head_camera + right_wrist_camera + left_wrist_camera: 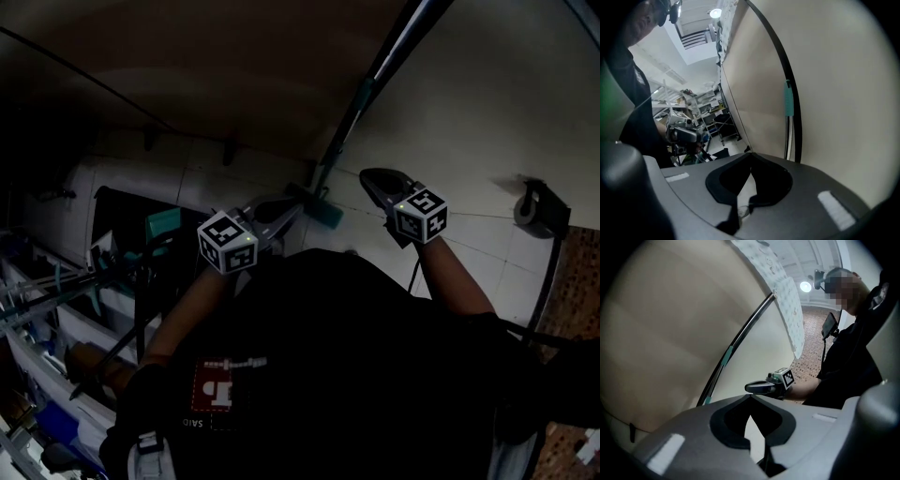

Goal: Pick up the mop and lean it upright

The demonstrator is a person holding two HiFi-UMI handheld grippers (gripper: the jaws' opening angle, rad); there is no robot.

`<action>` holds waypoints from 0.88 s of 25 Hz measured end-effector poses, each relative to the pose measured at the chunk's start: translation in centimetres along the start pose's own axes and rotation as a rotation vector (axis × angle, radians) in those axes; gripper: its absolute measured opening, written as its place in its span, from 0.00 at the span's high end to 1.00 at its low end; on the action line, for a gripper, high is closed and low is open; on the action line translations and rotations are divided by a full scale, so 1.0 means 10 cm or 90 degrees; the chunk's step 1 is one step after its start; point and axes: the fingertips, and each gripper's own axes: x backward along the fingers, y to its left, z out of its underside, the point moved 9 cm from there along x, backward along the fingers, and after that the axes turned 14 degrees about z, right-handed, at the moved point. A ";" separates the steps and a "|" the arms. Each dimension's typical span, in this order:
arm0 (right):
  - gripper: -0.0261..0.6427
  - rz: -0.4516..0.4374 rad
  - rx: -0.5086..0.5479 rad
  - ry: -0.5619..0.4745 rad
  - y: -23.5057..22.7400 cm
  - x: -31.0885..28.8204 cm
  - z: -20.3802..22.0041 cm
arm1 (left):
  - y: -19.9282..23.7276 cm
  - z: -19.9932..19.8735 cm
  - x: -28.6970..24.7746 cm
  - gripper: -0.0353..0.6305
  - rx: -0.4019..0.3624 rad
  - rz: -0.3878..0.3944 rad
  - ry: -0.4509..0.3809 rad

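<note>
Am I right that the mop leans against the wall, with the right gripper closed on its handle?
Not quite: the right gripper is shut on nothing. The right gripper view shows the mop handle leaning on the wall beyond its jaws, untouched.

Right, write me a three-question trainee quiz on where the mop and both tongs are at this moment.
1. True or false: the mop leans on the wall with neither gripper touching it.
2. The left tongs and right tongs are: A) open; B) shut on the mop; C) shut, holding nothing.
3. What colour is the collar on the mop's handle?
Key: 1 true; 2 C; 3 teal.
</note>
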 end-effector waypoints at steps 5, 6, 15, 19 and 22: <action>0.91 0.021 -0.021 0.017 -0.18 -0.23 0.09 | 0.13 0.11 -0.01 0.96 -0.001 -0.009 0.035; 0.90 0.022 -0.022 0.022 -0.21 -0.28 0.10 | 0.15 0.14 -0.01 0.96 0.003 -0.008 0.038; 0.79 0.072 -0.059 -0.050 -0.61 -0.50 -0.28 | 0.21 0.49 -0.08 0.96 0.044 0.026 0.052; 0.77 0.079 -0.058 -0.089 -0.65 -0.54 -0.58 | 0.20 0.58 -0.05 0.96 0.055 0.031 0.044; 0.75 0.079 -0.066 -0.097 -0.66 -0.57 -0.67 | 0.18 0.59 0.00 0.96 0.057 0.029 0.037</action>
